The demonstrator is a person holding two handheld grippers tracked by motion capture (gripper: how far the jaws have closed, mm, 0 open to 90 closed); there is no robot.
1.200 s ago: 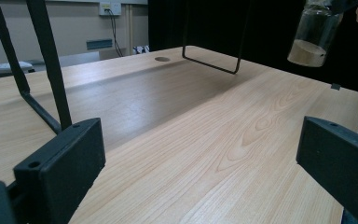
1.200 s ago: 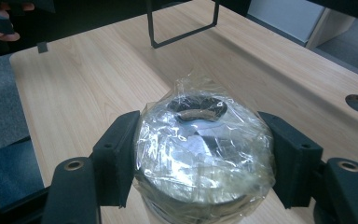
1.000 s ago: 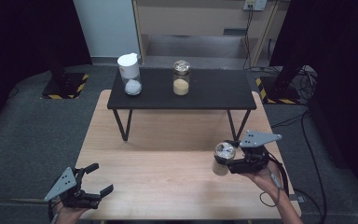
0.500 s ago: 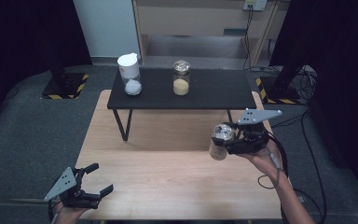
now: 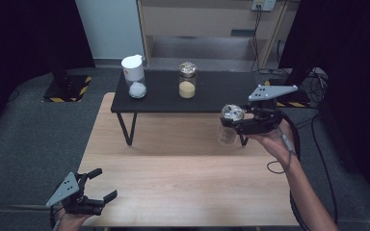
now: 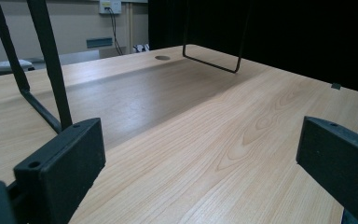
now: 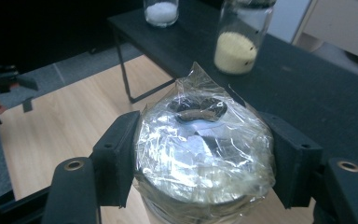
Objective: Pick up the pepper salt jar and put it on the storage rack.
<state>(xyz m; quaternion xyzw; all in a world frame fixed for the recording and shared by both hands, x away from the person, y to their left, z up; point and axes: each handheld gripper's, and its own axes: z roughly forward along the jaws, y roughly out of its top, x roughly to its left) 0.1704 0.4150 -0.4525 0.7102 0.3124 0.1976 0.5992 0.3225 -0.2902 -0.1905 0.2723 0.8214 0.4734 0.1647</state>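
My right gripper (image 5: 231,121) is shut on a glass jar (image 5: 227,126) whose mouth is covered with clear plastic wrap. It holds the jar upright in the air, in front of the right end of the black shelf (image 5: 221,94). In the right gripper view both pads press the jar (image 7: 204,154) just under the wrapped rim. On the shelf stand a jar of yellow grains (image 5: 187,80) and a jar of white powder (image 5: 135,77) with a white lid. My left gripper (image 5: 100,184) rests at the table's near left corner, jaws open and nothing between them.
The wooden table (image 5: 183,178) spreads between the two hands. The black shelf stands on thin metal legs (image 5: 127,128) at the table's far side. A cable hangs from the right gripper (image 5: 289,149). Dark floor surrounds the table.
The right gripper has lifted the wrapped jar off the table and carried it up toward the shelf's right end. The left gripper has stayed put.
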